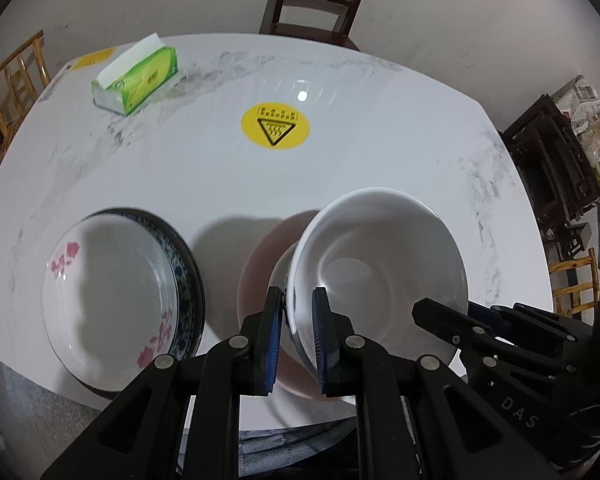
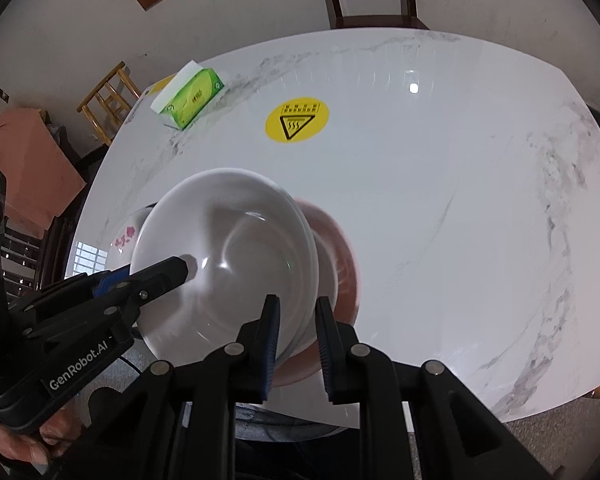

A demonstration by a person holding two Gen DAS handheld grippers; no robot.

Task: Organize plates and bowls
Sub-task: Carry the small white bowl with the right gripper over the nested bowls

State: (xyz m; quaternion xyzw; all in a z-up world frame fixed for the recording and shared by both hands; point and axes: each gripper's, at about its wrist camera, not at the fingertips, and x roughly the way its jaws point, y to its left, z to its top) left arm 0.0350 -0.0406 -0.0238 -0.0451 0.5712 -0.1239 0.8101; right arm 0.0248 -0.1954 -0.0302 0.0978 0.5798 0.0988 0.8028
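White bowl (image 1: 380,264), rim pinched by left gripper (image 1: 298,340) and right gripper (image 2: 296,344), could slip onto the pink plate (image 1: 260,264) if either grip loosens

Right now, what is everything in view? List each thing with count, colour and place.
white bowl: one, white, held above the table near its front edge by both grippers
pink plate: one, pink, under the bowl
floral plate: one, white with pink flowers, left, on a dark-rimmed plate
tissue box: one, green, far left
sticker: one, yellow, table centre
table: one, white marble
chair: one, dark wood, behind table
left gripper: black, shut on bowl rim
right gripper: black, shut on opposite rim
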